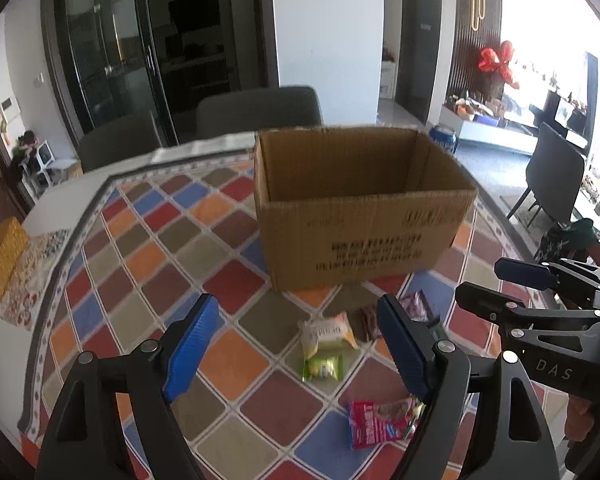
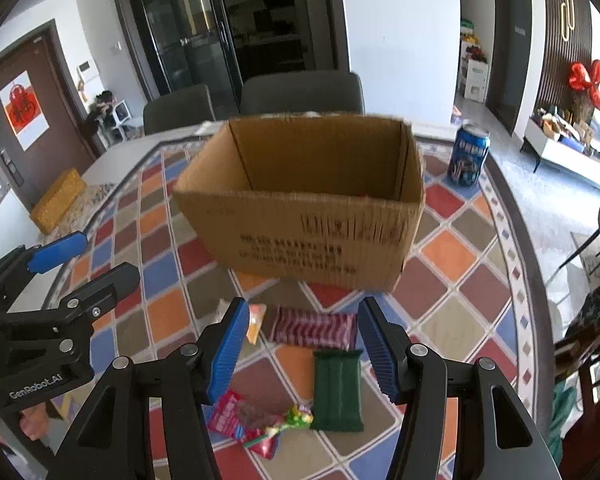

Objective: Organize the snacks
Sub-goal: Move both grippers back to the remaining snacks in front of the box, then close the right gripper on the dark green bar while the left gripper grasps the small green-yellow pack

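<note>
left tool [image 1: 300, 356] spread, empty | right tool [image 2: 304, 350] spread, empty | snacks lie before cardboard box [image 2: 300, 208] on table [image 2: 452, 252], probably for loading; box inside seems empty

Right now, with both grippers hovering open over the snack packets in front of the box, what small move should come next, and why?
Probably lower the right gripper onto the dark green packet and close on it. Both grippers are open and hold nothing, that packet lies flat just below the right one's fingers, and the cardboard box behind it stands open. The left gripper hangs over the small green packet.
</note>
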A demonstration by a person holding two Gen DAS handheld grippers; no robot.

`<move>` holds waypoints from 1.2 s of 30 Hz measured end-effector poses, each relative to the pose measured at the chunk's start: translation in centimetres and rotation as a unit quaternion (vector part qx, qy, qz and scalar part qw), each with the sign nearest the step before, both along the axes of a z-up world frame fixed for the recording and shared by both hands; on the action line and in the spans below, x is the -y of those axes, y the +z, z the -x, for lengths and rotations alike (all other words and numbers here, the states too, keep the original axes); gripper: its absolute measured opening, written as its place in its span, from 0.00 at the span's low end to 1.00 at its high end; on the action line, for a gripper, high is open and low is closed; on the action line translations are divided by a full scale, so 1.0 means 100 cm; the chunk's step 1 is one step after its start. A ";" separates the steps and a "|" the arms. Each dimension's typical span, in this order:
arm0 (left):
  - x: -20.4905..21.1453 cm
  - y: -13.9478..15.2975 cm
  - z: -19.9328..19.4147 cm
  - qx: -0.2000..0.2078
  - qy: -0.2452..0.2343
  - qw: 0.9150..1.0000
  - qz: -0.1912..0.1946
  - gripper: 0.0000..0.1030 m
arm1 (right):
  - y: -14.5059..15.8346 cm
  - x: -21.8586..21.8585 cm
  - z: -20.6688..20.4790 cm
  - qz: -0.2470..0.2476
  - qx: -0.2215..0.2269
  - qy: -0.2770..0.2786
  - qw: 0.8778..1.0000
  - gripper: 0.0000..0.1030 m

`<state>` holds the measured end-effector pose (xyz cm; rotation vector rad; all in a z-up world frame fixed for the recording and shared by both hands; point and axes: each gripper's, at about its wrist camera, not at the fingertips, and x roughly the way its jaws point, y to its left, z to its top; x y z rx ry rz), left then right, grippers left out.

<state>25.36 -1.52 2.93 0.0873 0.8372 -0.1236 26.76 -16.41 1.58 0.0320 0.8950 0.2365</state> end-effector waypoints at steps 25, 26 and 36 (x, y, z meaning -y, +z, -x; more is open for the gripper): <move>0.002 -0.096 -0.001 -0.122 0.002 0.993 -0.009 0.79 | -0.091 0.007 0.004 0.014 -0.107 -0.018 0.994 0.56; 0.002 -0.099 -0.002 -0.126 0.001 0.992 -0.009 0.79 | -0.095 0.008 0.004 0.015 -0.111 -0.019 0.994 0.56; 0.005 -0.123 -0.010 -0.156 -0.001 0.988 -0.007 0.79 | -0.111 0.009 0.001 0.019 -0.131 -0.019 0.991 0.56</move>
